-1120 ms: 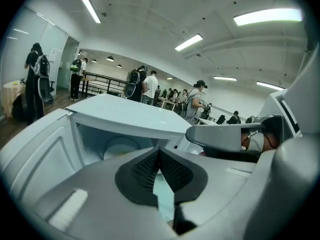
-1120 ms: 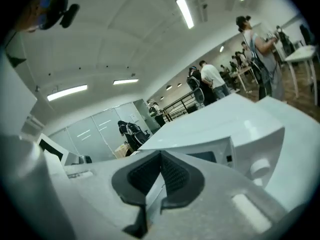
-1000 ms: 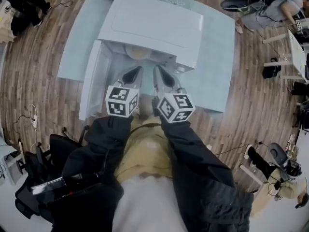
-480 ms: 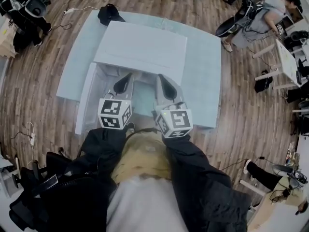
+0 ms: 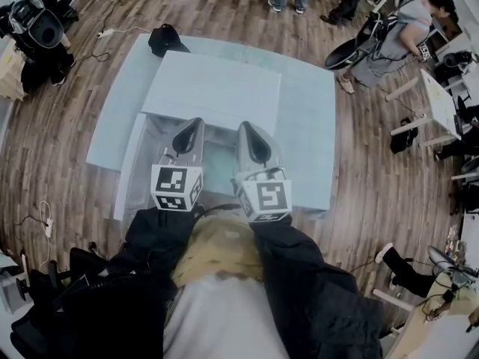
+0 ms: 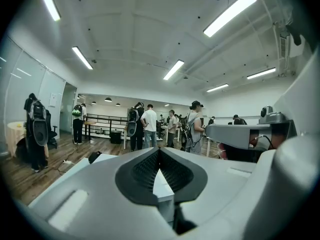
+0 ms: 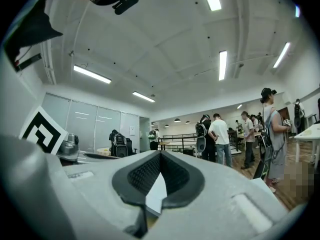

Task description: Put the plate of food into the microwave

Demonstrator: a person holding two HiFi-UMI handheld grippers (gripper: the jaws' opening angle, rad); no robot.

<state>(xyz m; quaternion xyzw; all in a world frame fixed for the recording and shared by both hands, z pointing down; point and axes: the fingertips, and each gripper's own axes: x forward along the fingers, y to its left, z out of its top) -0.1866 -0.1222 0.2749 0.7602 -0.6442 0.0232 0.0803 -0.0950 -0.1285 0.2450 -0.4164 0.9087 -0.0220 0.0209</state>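
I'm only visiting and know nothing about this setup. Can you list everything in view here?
white box-shaped microwave: one, white, middle of the table, its door swung open at the left
pale blue table: one, under the microwave
black bundle: one, at the table's far left corner
wooden plank floor: brown, all around
bystanders: several, at the room's far side and right
left gripper: one, grey with black pads, in front of the microwave's opening, jaws together, empty
right gripper: one, the same, beside it
marker cubes: two, black and white, one on each gripper
black sleeves: two, behind the cubes
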